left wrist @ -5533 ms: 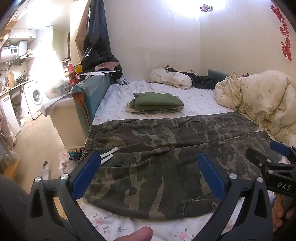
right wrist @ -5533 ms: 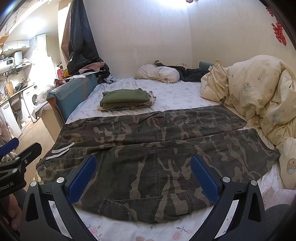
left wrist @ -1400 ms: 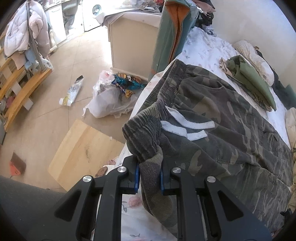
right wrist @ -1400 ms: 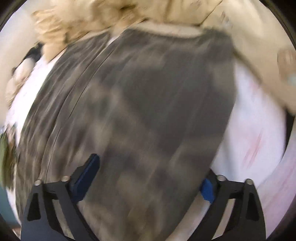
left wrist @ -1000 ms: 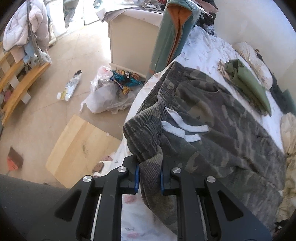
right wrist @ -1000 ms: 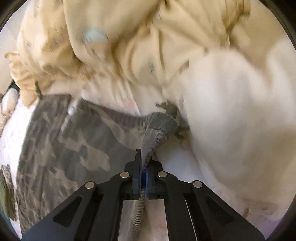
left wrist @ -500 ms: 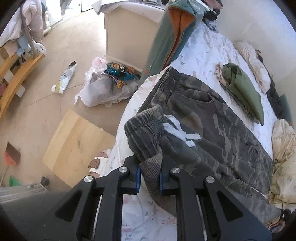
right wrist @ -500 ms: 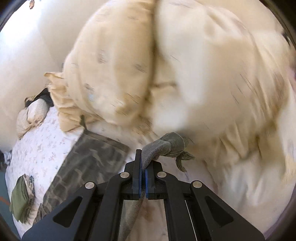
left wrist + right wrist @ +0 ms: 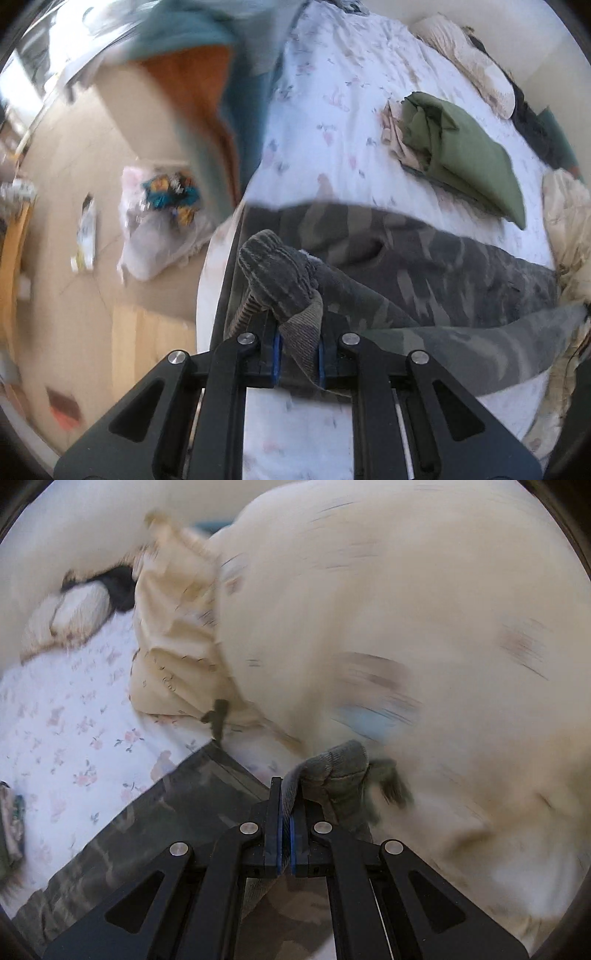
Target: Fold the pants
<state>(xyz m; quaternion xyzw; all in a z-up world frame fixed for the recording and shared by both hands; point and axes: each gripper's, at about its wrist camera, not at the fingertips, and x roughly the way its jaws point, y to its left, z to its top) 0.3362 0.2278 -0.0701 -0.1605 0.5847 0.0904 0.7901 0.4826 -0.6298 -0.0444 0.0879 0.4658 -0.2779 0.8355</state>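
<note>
Blue pads of the left gripper [image 9: 298, 354] pinch the waistband of the camouflage pants [image 9: 424, 258]; the right gripper [image 9: 286, 843] clamps a leg hem. The pants hang partly lifted over the bed [image 9: 332, 92], near the green folded pile [image 9: 461, 147]. Keep both ends level and taut, then lay edge onto edge.

- Pants [image 9: 424, 258] lie on the bed [image 9: 332, 92], ahead of the left fingers [image 9: 275, 350].
- Folded clothes [image 9: 461, 147] lie beyond the pants.
- Duvet [image 9: 406, 627] lies ahead of the right fingers [image 9: 275, 834].
</note>
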